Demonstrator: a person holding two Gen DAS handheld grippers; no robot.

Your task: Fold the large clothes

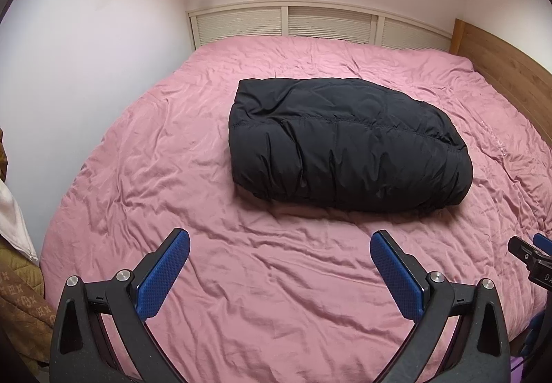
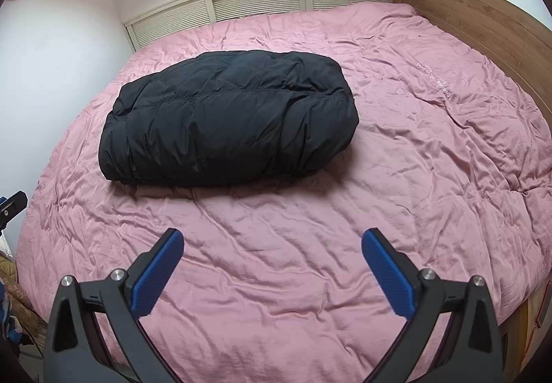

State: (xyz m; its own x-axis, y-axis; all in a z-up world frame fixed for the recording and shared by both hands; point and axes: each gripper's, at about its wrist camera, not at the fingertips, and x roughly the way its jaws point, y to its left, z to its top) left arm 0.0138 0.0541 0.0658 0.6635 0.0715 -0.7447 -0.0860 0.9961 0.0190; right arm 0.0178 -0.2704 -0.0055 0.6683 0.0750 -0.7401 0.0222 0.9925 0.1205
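Black and puffy, the big coat (image 1: 348, 145) lies in a fat bundle on the pink bed cover (image 1: 241, 279). It sits ahead of the left hand-held gripper (image 1: 279, 271) and a bit to its right, and ahead of the right hand-held gripper (image 2: 272, 267) and a bit to its left, well apart from both. Both have their blue fingers spread wide and hold nothing. The coat looks folded already, though its far side is hidden. To finish well, press the bundle flat and tuck in loose edges.
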